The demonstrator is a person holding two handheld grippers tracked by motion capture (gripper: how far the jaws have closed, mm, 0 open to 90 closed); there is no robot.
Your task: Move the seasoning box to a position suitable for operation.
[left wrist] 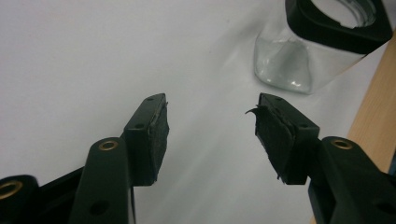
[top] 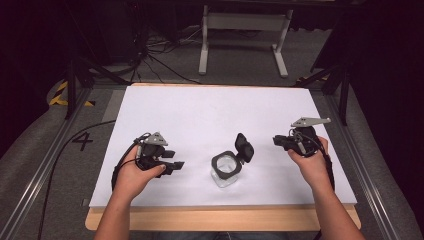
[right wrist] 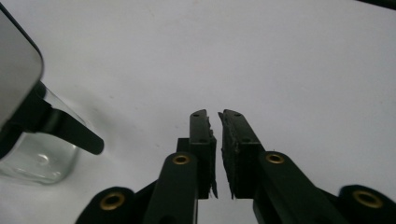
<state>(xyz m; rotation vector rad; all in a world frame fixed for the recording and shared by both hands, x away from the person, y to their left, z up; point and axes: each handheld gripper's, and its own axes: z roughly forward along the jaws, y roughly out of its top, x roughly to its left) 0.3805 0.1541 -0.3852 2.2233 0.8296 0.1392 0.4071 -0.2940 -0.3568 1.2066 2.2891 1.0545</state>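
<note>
Two forearms are seen coming in from the bottom of the high view, each hand wrapped around a gripper above a white sheet [top: 210,110] that covers most of the wooden table [top: 225,219].

On the left, the left gripper [top: 175,165] is held low over the sheet, pointing toward the middle of the table. In the left gripper view its jaws are seen standing wide apart, with only bare white sheet between the two worn pads [left wrist: 159,133]. Nothing is held by it.

Between the two hands, near the front edge of the sheet, a clear glass jar [top: 225,172] is set upright. Its mouth is ringed by a black collar, and a black hinged lid [top: 244,147] is flipped up and back, tilted toward the right gripper. In the left gripper view the jar [left wrist: 285,65] is seen ahead and to the right of the jaws, apart from them, close to the wooden edge of the table.

On the right, the right gripper [top: 278,140] is raised a little above the sheet and aimed toward the jar, near the lid but clear of it. In the right gripper view its jaws are seen almost closed, with a thin slit left between the pads [right wrist: 236,154] and nothing caught in it. The jar [right wrist: 39,161] is seen at the left edge of that view, well off to the side of the jaws.
</note>
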